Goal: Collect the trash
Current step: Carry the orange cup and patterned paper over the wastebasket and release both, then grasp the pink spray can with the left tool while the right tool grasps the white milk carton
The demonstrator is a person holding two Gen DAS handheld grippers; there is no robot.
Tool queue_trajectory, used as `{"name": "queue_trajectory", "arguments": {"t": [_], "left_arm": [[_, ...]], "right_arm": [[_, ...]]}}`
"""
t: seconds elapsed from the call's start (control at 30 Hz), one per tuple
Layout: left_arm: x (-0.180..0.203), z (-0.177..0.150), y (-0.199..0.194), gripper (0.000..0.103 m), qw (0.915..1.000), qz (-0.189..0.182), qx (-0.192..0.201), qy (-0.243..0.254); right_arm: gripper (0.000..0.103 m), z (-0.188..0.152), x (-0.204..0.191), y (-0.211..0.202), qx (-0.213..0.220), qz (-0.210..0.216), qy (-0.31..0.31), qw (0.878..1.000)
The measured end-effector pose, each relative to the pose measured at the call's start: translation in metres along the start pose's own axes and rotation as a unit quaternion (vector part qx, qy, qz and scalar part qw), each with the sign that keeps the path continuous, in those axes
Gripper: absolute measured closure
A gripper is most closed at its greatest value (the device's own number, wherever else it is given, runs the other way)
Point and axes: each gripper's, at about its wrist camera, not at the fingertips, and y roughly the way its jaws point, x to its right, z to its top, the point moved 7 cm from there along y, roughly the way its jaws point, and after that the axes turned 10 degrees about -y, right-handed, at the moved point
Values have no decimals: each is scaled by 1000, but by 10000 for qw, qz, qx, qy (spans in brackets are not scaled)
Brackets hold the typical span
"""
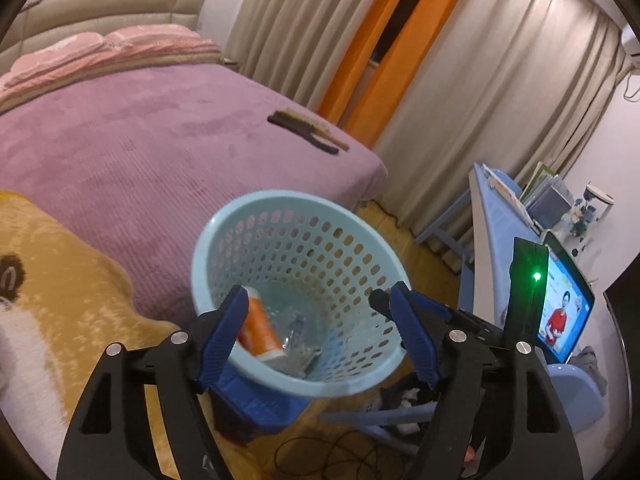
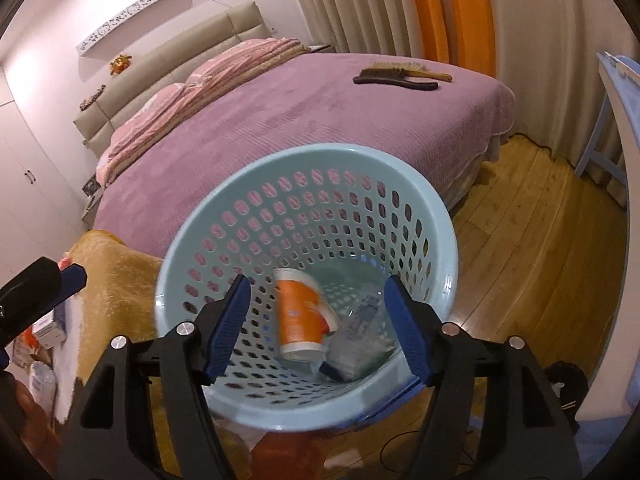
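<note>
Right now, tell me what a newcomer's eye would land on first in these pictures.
The pale blue perforated basket fills the foreground of both views, with an orange-and-white container and a crumpled clear wrapper lying in its bottom. Behind it spreads the purple bed, with two brushes resting near its far corner. The open left gripper and open right gripper frame the basket's near rim.

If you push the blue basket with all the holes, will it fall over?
Probably, fairly easily. The blue basket looks like thin perforated plastic, so likely light. It seems taller than its base is wide, with only an orange cup and a clear wrapper inside, so it may tip or slide.
</note>
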Motion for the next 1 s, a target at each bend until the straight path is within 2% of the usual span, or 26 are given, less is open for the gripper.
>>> {"name": "queue_trajectory", "arguments": {"t": [0.23,0.47,0.63,0.8,1.0], "left_arm": [[7,-7,-60,29,9987,-18,462,235],[-19,-21,-140,26,9944,107,1049,79],[-58,-36,-197,23,9881,594,1418,-45],[-114,-53,-249,18,9799,1064,1641,-383],[-181,-82,-276,13,9752,1396,1465,-897]], "right_arm": [[37,5,-45,-42,339,113,-492,9982],[37,-1,-107,-75,602,431,-974,9925],[37,-9,-162,-87,690,708,-1416,9850],[37,-16,-217,-93,740,998,-1838,9751],[33,-19,-281,-83,732,1274,-2270,9627]]}}
